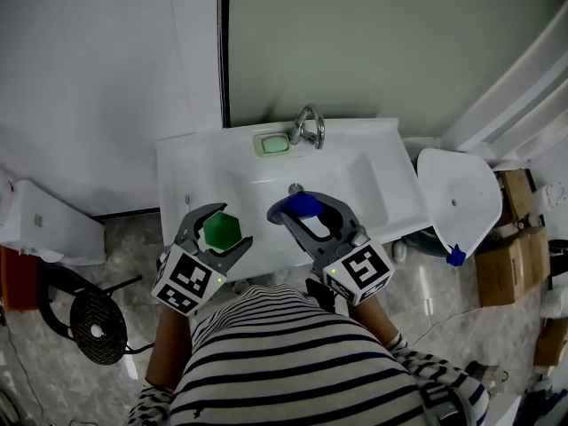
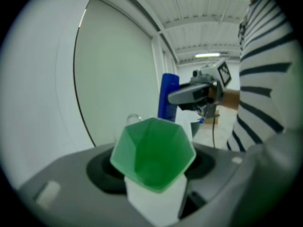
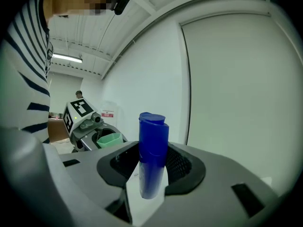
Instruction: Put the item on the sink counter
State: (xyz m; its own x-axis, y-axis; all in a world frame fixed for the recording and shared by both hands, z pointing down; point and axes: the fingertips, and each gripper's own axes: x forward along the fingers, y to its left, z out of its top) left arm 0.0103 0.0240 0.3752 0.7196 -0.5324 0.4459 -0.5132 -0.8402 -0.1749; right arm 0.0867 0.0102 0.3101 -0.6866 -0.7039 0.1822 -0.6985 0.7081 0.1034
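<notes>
Even, cool indoor light — ceiling strip lamps (image 3: 66, 57) glow; gripper views fisheye-warped, dark-cornered, softly blurred.

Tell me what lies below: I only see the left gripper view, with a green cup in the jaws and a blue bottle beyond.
Observer: In the head view, your left hand-held gripper and its green cup show over the white sink counter's front left part.
Operator: Anything on it?
Observer: A soap dish holding something pale green, beside the faucet.
Operator: Where's the bottle?
Observer: The blue bottle, in the right hand-held gripper, hangs over the basin's front.
</notes>
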